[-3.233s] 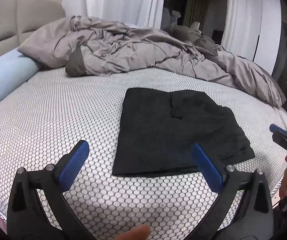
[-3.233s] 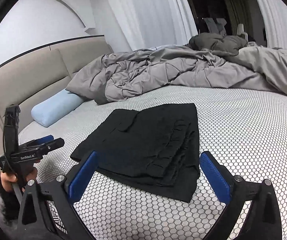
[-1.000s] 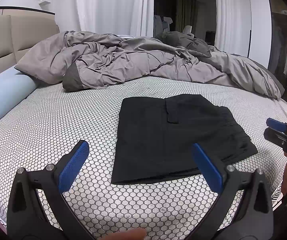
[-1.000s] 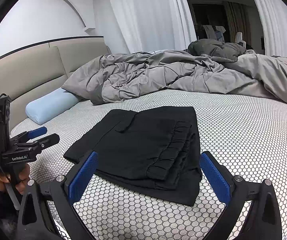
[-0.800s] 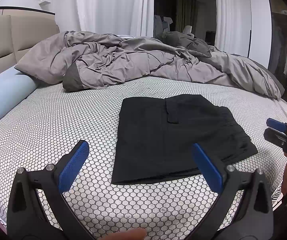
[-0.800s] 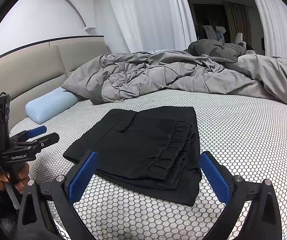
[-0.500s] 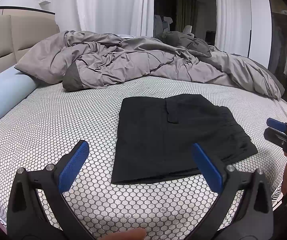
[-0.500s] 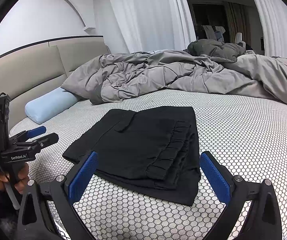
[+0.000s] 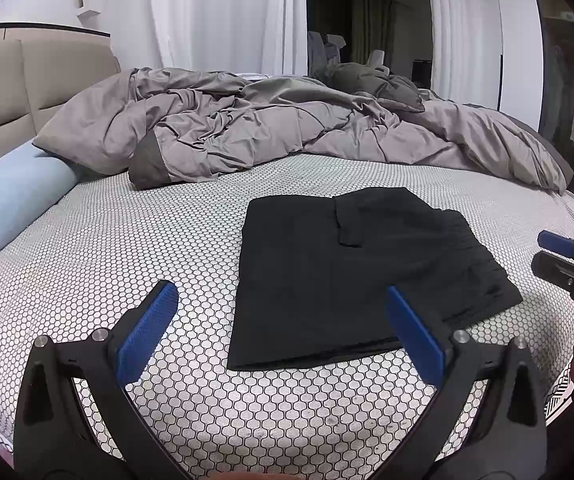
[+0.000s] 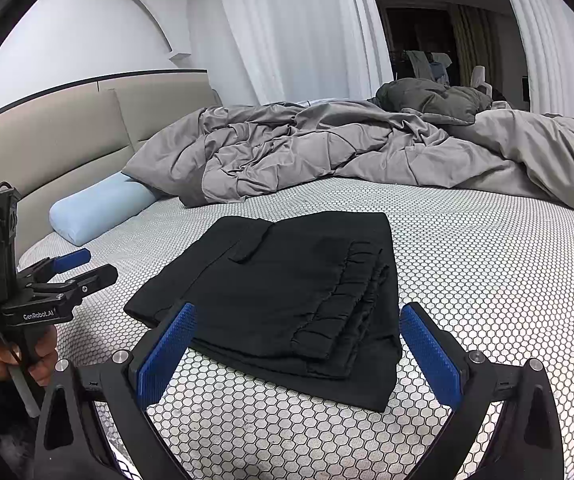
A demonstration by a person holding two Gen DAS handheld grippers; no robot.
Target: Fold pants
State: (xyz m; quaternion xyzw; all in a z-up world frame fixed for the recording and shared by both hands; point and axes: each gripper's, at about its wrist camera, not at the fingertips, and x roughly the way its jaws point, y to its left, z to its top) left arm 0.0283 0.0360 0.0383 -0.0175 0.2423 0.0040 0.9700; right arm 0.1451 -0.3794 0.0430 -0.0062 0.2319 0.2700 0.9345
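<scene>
**Folded pants on the bed, both grippers spread wide**

White honeycomb-patterned bedcover fills the lower half of both views. One rumpled grey duvet lies across the upper middle; one pale blue bolster sits at the left edge. One pair of black pants, folded into a flat stack, lies at centre frame, just beyond the fingertips and touched by neither tool. Two grippers: left gripper and right gripper, each with its two blue-padded fingers wide apart, holding nothing.
</scene>
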